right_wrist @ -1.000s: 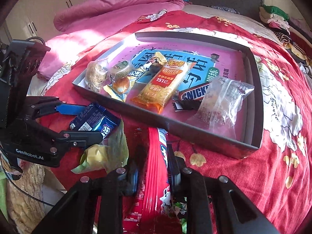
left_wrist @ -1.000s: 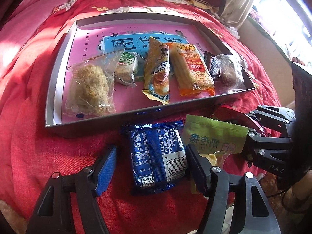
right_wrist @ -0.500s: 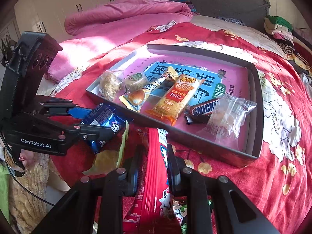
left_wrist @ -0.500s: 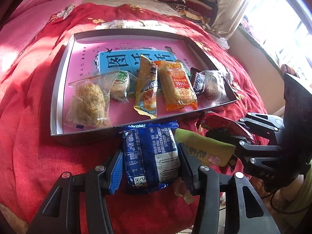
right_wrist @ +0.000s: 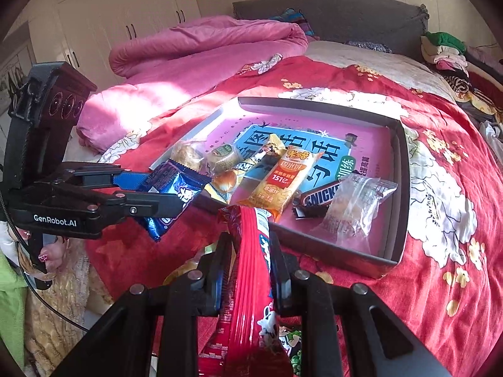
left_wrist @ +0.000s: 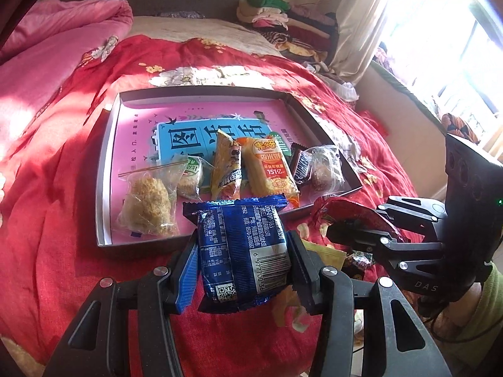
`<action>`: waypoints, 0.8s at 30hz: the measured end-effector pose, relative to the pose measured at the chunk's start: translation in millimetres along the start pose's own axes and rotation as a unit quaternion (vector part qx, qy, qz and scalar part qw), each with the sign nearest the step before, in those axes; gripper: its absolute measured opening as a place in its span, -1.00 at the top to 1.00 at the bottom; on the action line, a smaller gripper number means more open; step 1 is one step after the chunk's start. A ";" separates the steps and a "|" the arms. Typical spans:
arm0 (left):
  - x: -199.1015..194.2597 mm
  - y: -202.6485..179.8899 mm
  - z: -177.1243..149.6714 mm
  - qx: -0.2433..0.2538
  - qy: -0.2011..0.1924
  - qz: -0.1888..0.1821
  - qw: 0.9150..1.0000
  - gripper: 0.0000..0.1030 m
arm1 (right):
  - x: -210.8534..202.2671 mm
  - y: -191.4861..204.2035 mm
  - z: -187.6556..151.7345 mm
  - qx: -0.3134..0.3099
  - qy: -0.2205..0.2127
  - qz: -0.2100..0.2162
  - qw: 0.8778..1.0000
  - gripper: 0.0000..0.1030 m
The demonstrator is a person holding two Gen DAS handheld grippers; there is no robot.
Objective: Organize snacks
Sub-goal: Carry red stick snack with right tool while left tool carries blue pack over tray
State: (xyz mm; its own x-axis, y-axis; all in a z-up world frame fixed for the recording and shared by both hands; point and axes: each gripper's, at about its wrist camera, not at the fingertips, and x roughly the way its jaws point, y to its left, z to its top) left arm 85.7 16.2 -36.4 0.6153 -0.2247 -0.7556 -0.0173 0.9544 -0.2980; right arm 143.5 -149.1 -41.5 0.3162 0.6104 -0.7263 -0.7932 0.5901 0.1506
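My left gripper (left_wrist: 243,260) is shut on a blue snack packet (left_wrist: 243,248), held up off the red bedspread just before the tray's near rim. The same packet (right_wrist: 171,193) hangs in the left gripper (right_wrist: 176,188) at the left of the right wrist view. My right gripper (right_wrist: 248,264) is shut on a red snack packet (right_wrist: 248,267), which stands on edge between the pads; that packet (left_wrist: 352,213) shows at the right of the left wrist view. The shallow grey tray (left_wrist: 105,163) with a pink floor holds several wrapped snacks in a row.
A green-yellow packet (left_wrist: 323,251) lies on the bedspread below the grippers. Inside the tray are an orange rice cracker pack (right_wrist: 279,182), a Snickers bar (right_wrist: 320,194) and clear bags. A pink quilt (right_wrist: 201,50) is heaped at the back left, folded clothes (left_wrist: 270,12) at the far end.
The left gripper closed on the blue packet and lifted it off the bedspread. The right gripper rose too with the red packet. Both views now show more of the room.
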 end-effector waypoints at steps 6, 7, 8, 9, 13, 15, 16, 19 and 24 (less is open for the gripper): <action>-2.6 0.8 1.3 0.004 -0.006 0.006 1.000 -0.03 | -3.3 1.0 2.6 0.003 -0.010 0.006 1.000 0.56; -3.1 1.1 1.4 0.004 -0.007 0.006 1.000 -0.03 | -4.3 0.9 3.1 0.003 -0.012 0.005 1.000 0.56; -3.8 1.1 1.5 0.004 -0.009 0.007 1.000 -0.03 | -5.3 0.0 3.9 0.003 -0.016 0.005 1.000 0.56; -4.7 1.0 1.8 0.005 -0.011 0.008 1.000 -0.03 | -6.8 -0.9 4.4 0.005 -0.019 0.006 1.000 0.56; -7.2 1.8 4.2 0.007 -0.018 0.011 1.000 -0.03 | -11.7 -5.9 7.5 0.016 -0.034 0.007 0.999 0.56; -7.5 3.0 5.0 0.006 -0.019 0.011 1.000 -0.03 | -13.2 -9.4 8.6 0.023 -0.040 0.006 0.999 0.56; -7.7 3.5 5.2 0.005 -0.020 0.012 1.000 -0.03 | -13.5 -11.6 8.9 0.027 -0.041 0.006 0.999 0.56; -8.6 5.5 6.8 0.003 -0.023 0.013 1.000 -0.03 | -14.1 -16.5 9.2 0.036 -0.045 0.005 0.998 0.56; -12.1 10.7 12.2 0.002 -0.036 0.019 0.999 -0.03 | -14.6 -21.6 10.9 0.045 -0.049 0.000 0.998 0.55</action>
State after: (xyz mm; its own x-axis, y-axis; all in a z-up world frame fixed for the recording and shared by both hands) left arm 87.7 31.5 -23.4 0.6692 -0.1747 -0.7223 -0.0377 0.9628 -0.2677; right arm 161.8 -164.9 -26.8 0.3687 0.6571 -0.6574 -0.7451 0.6318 0.2136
